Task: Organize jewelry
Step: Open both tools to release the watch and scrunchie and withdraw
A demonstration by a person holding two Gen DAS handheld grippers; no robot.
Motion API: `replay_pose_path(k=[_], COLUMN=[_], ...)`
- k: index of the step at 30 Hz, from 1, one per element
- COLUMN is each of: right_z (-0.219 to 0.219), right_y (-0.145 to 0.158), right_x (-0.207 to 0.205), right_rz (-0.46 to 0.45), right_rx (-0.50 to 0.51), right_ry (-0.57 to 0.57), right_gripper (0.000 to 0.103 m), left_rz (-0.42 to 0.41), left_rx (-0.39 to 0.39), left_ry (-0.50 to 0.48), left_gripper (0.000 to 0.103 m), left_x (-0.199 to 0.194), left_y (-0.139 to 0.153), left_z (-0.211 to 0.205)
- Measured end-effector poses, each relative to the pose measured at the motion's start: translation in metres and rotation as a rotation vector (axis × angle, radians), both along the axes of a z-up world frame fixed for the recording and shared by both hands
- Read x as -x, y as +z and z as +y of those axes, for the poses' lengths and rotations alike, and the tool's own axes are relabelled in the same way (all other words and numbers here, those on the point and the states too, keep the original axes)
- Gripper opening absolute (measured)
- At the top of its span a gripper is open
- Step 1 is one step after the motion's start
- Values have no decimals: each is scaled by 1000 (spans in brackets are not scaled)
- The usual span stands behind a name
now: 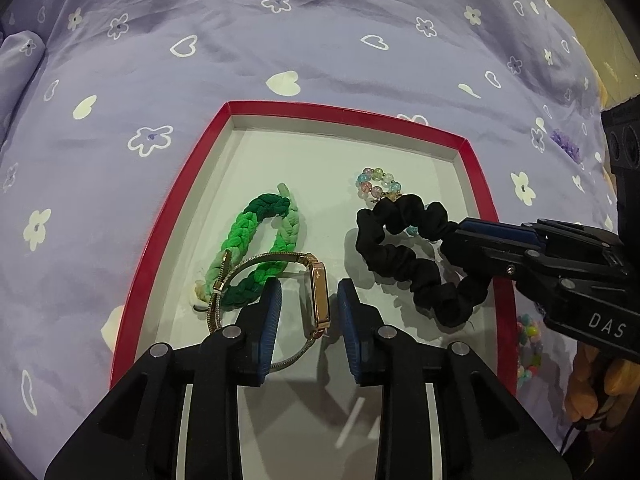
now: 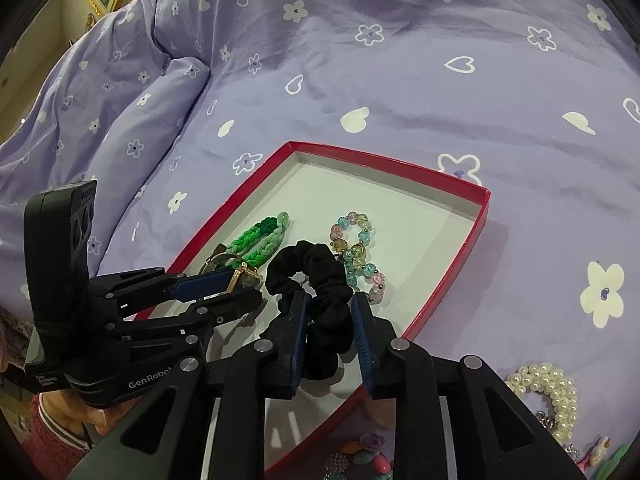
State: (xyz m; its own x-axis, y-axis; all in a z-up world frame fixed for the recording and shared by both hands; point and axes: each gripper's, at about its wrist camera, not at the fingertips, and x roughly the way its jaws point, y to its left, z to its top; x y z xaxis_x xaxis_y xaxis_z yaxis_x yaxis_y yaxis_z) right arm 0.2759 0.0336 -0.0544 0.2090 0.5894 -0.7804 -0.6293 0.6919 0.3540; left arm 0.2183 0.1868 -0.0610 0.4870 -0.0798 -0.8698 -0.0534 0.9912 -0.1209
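Note:
A red-rimmed tray point(image 1: 344, 114) point(image 2: 384, 162) lies on the lilac bedspread. Inside it are a green braided band point(image 1: 256, 240) point(image 2: 260, 242), a pastel beaded bracelet point(image 1: 376, 182) point(image 2: 356, 248), a gold watch point(image 1: 320, 296) point(image 2: 244, 274) with a mesh strap, and a black scrunchie point(image 1: 400, 264) point(image 2: 320, 268). My left gripper point(image 1: 310, 292) point(image 2: 240, 284) straddles the watch case, open, with gaps on both sides. My right gripper point(image 2: 330, 300) point(image 1: 456, 236) is open around the scrunchie's near end, which rests on the tray floor.
More jewelry lies on the bedspread point(image 1: 280, 40) near the tray's right side: a pearl bracelet point(image 2: 548, 392), colourful bead pieces point(image 1: 528, 344) point(image 2: 360, 460) and a purple piece point(image 1: 566, 146). A folded quilt ridge point(image 2: 172, 92) rises at far left. A hand point(image 1: 600, 388) holds the right gripper.

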Motion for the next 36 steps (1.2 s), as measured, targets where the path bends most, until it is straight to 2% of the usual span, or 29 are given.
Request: replay_pose_path(k=[2, 4, 6, 9, 16, 18, 21, 28, 36], right_z=[-1, -4, -9, -15, -30, -37, -48, -86, -149], right_y=[2, 5, 10, 16, 25, 29, 33, 42, 49], right_x=[0, 0, 2, 5, 13, 18, 25, 43, 57], right_rz=[-1, -2, -6, -15, -18, -24, -28, -41, -50], right_rx=[-4, -12, -25, -44, -69, -77, -84, -99, -106], right_ry=[-5, -11, -19, -28, -48, -54, -60, -100, -201], right_gripper=[25, 26, 32, 40, 40, 40, 40, 40, 40], left_rz=[-5, -15, -30, -45, -77, -89, -106, -125, -127], left_rx=[-7, -10, -10, -7, 21, 33, 54, 86, 97], left_ry=[0, 2, 7, 17, 53, 62, 64, 36, -31], left_gripper=[28, 33, 41, 44, 45, 49, 50, 51, 51], left_x=[2, 6, 10, 16, 35, 41, 50, 64, 73], left_y=[4, 9, 15, 22, 38, 43, 50, 60, 61], left_z=[-1, -2, -2, -3, -2, -3, -8, -31, -69])
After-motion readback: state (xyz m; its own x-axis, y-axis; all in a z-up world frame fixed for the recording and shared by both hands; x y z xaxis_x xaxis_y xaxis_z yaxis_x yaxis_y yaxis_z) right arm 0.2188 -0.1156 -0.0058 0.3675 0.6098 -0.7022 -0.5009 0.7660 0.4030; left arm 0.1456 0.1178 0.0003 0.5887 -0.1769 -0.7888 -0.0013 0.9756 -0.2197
